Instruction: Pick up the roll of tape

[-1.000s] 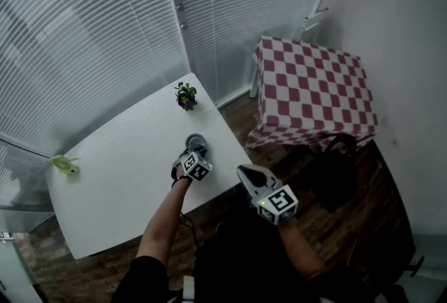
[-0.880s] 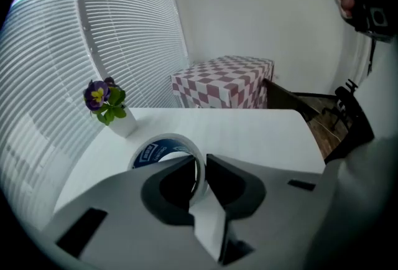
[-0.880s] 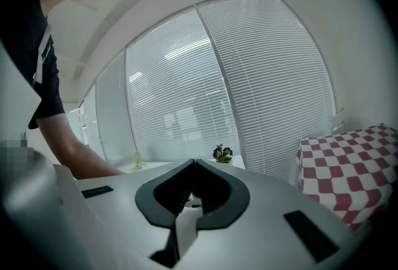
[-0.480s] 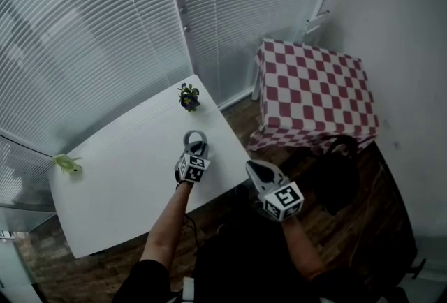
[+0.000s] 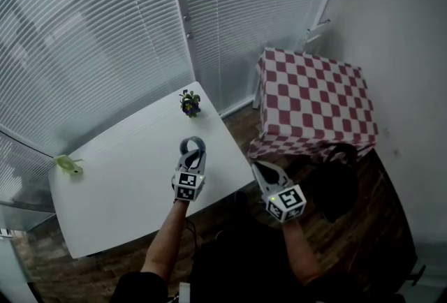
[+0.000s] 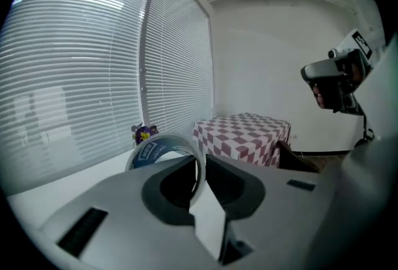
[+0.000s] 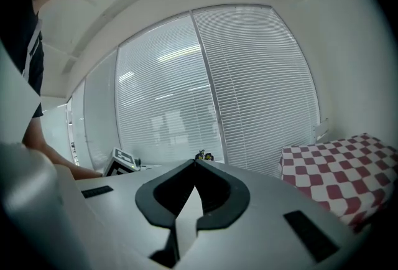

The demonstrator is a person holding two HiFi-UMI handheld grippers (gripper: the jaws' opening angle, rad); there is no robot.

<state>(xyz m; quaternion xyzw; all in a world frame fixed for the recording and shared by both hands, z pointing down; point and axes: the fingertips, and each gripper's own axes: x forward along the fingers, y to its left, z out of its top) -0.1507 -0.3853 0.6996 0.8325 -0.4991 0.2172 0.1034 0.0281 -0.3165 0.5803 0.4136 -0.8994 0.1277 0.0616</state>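
White table (image 5: pixel 119 176), left gripper (image 5: pixel 193 155) clamping tape roll (image 6: pixel 155 150) near its right corner

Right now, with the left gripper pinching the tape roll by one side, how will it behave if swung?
The tape roll looks like a thin hollow ring, so probably light and slightly squashable. The left gripper clamps only one wall, so it may pivot in a fast swing. Set on edge on the table, it would likely roll.
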